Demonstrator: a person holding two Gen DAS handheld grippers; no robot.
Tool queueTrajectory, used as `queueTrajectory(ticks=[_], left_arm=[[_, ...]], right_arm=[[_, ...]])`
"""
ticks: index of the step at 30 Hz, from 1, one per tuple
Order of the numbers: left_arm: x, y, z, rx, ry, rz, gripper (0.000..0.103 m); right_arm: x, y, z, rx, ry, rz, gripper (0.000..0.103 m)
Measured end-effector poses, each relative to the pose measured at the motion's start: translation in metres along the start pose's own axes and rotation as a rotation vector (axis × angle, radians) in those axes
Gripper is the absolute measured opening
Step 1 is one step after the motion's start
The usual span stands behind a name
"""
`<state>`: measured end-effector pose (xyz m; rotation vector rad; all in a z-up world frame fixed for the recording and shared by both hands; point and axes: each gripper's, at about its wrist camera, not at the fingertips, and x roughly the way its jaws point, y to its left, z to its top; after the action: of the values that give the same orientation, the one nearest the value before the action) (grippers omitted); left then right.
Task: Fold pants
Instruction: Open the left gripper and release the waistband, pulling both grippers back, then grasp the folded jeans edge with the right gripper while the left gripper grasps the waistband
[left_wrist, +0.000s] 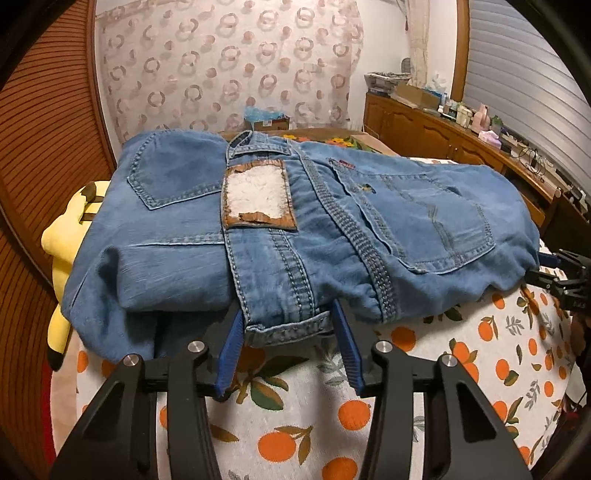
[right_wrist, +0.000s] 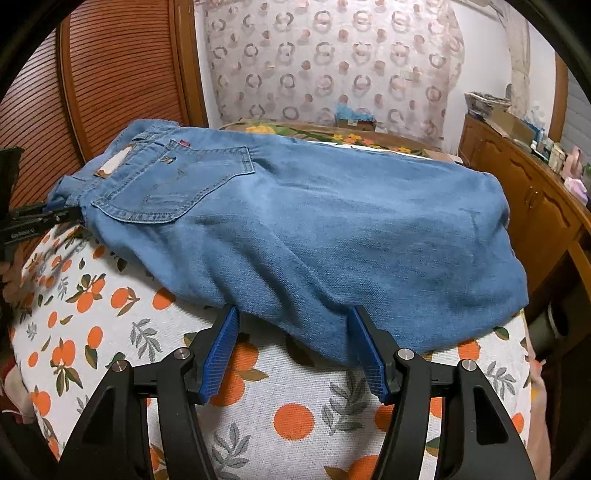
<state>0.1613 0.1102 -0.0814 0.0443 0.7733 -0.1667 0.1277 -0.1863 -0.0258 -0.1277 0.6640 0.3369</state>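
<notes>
Left wrist view, nearest first: left gripper (left_wrist: 288, 325) at 6 o'clock, jaws spread wide, blue pads (left_wrist: 231, 349) either side of the waistband end of the jeans (left_wrist: 295, 229). The denim edge sits between the pads with a gap on both sides; nothing is clamped.

Right wrist view: right gripper (right_wrist: 293, 326) at 6 o'clock, jaws equally wide apart, pad tips right at the near hem of the jeans (right_wrist: 332, 229). Whether the tips touch the fabric cannot be told. No grip.

Jeans lie folded in a thick bundle on the orange-print bedspread (left_wrist: 295, 406), back side up. In the left view they fill the centre; a back pocket (left_wrist: 424, 221) is at 3 o'clock and a worn leather patch (left_wrist: 258, 195) sits just above centre. In the right view the pocket (right_wrist: 173, 184) lies at 10 o'clock and plain denim runs to 3 o'clock.

The right gripper appears in the left view at 3 o'clock, at the bundle's edge; the left gripper appears in the right view at 9 o'clock, at the waistband.

A yellow plush toy (left_wrist: 68, 236) at 9 o'clock, partly under the jeans.

Farther: wooden sideboard (left_wrist: 443, 136) at 2 o'clock with clutter on top, ring-patterned curtain (left_wrist: 229, 62) at 12 o'clock.
</notes>
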Motion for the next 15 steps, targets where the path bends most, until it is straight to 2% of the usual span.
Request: queueTrajectory(ticks=[6,15], left_arm=[[-0.002,0.0,0.001,-0.007,-0.012,0.004,0.045],[-0.006,0.002,0.003,-0.006,-0.031,0.013,0.039]], right_arm=[[-0.007,0.009,-0.013,0.011,-0.013,0.002,0.063],[-0.006,0.028,-0.008,-0.086,0.009,-0.039,0.063]])
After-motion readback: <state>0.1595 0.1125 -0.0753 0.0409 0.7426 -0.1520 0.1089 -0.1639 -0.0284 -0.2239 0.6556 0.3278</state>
